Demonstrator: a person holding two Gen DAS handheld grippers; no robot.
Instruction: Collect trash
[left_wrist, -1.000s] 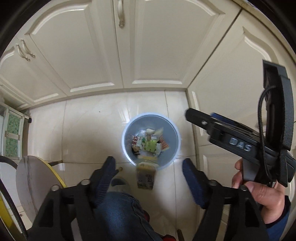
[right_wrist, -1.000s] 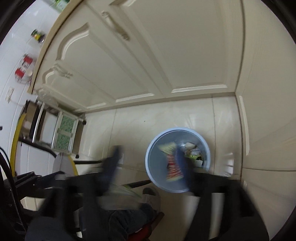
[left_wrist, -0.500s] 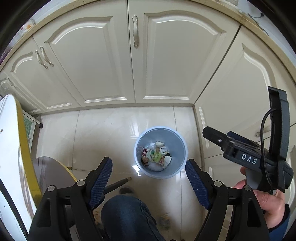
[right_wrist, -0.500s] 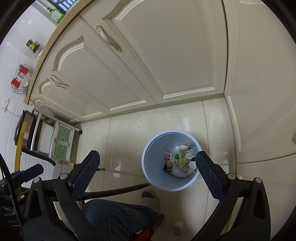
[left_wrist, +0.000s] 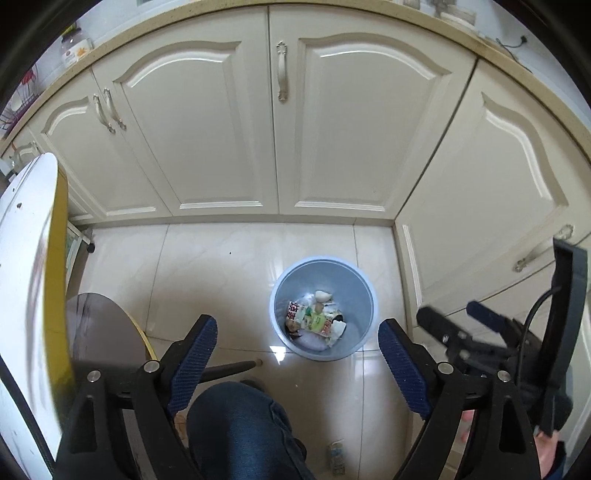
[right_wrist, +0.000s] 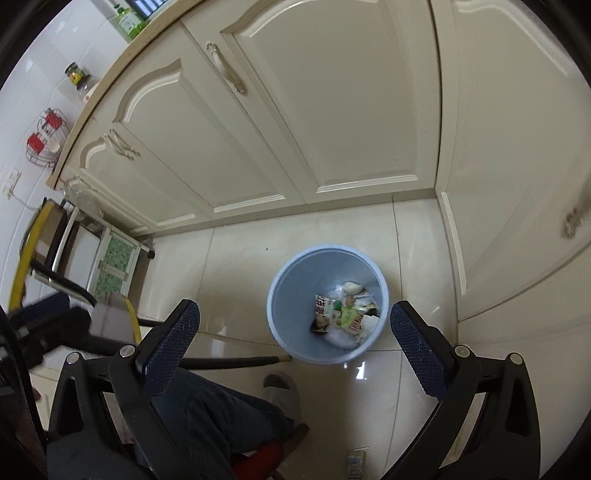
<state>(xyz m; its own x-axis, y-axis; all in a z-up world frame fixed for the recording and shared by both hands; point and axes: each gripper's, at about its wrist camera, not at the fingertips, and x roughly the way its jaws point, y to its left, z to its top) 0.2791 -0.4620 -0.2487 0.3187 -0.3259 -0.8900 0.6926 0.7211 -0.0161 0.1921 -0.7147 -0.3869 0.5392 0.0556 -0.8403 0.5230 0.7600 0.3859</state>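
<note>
A pale blue trash bin (left_wrist: 352, 271) stands on the tiled floor by the cabinets, with wrappers and crumpled paper (left_wrist: 314, 320) inside; it also shows in the right wrist view (right_wrist: 280, 273). My left gripper (left_wrist: 297, 363) is open and empty, high above the bin. My right gripper (right_wrist: 295, 345) is open and empty, also high above it; it shows from the side in the left wrist view (left_wrist: 458, 326). A small carton (left_wrist: 337, 456) lies on the floor near the person's foot, and it shows in the right wrist view (right_wrist: 356, 461).
Cream cabinet doors (left_wrist: 229, 122) line the back and right. A white and yellow table edge (left_wrist: 33, 280) is at left. The person's jeans leg (left_wrist: 240, 432) and a chair leg (right_wrist: 229, 362) are below. A small shelf rack (right_wrist: 114, 267) stands at left.
Both grippers have risen well above the bin, which looks smaller now. The carton that dropped beside the bin now lies on the floor lower in view. The right gripper is no longer blurred.
</note>
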